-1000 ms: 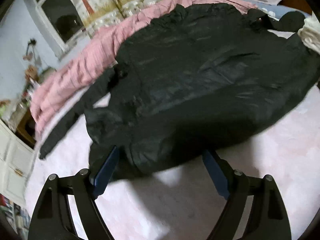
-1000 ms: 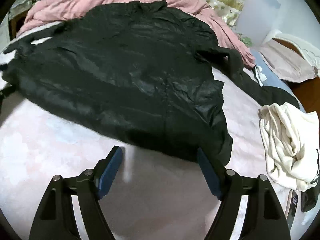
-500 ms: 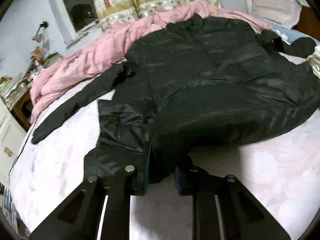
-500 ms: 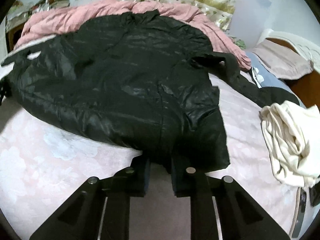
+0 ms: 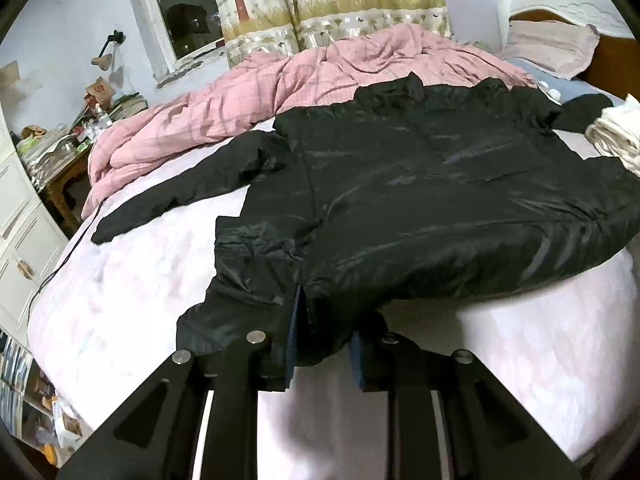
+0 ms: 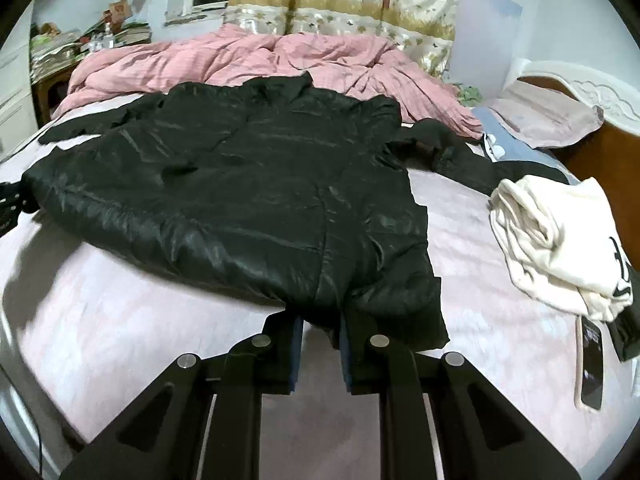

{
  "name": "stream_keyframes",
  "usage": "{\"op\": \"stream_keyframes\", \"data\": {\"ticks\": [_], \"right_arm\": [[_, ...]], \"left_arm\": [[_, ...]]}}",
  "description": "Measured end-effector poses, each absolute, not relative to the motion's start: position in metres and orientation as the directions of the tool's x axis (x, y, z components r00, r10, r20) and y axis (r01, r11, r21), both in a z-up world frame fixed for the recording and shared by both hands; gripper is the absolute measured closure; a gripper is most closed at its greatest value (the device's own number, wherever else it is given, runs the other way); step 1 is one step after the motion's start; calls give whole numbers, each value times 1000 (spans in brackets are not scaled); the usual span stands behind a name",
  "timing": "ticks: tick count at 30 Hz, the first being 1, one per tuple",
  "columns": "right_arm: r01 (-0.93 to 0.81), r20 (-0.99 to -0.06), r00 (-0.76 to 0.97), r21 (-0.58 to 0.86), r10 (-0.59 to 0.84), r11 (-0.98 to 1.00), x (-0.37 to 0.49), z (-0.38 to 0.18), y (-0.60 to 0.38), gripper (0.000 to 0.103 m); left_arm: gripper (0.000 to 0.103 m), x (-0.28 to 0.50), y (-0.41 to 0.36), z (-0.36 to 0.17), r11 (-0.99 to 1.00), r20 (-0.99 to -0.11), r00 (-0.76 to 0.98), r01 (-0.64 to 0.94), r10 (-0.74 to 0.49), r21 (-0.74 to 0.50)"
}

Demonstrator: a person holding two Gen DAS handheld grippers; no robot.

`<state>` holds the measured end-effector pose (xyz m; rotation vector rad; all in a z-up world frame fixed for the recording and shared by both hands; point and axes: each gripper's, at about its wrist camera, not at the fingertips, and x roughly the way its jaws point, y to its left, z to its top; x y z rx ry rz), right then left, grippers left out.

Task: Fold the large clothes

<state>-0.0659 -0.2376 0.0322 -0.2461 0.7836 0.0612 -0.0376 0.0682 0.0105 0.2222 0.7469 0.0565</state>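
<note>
Item: black jacket (image 5: 420, 208), spread across the pale pink bed (image 5: 120, 292), collar toward twelve o'clock against the pink quilt (image 5: 280, 92).
Left gripper (image 5: 322, 344): at six o'clock, clamped on the jacket's near hem.
Right gripper (image 6: 322, 340): at six o'clock, likewise pinching the hem, which was raised off the bed.
White garment (image 6: 560, 240): at three o'clock, beside one sleeve.

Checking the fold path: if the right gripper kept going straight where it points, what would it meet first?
The right gripper, shut on the hem, would push straight into the black jacket body; beyond lies the pink quilt, though depth is unclear.
</note>
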Motion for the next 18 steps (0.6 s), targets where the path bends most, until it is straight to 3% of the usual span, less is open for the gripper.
{"op": "stream_keyframes", "data": {"ticks": [7,10,12,15,18], "right_arm": [[-109,-677,735,-191,-50,975,-94,40,-234,86],[-96,-684,728,-178,-53,979,-95,43,-237,84],[-86,-698,713,-181,-66,980,-93,37,-240,79],[-58,-702,704,-208,-108,976,-88,28,-241,61],[-63,-695,711,-210,-104,976,-89,26,-240,57]], "left_arm": [[78,-60,66,15,973,-672,726,17,148,232],[65,-64,68,17,970,-665,727,-7,172,244],[38,-64,68,14,962,-654,729,-24,202,270],[33,-60,64,5,952,-653,724,-17,224,307],[30,-62,57,0,952,-655,729,14,199,304]]}}
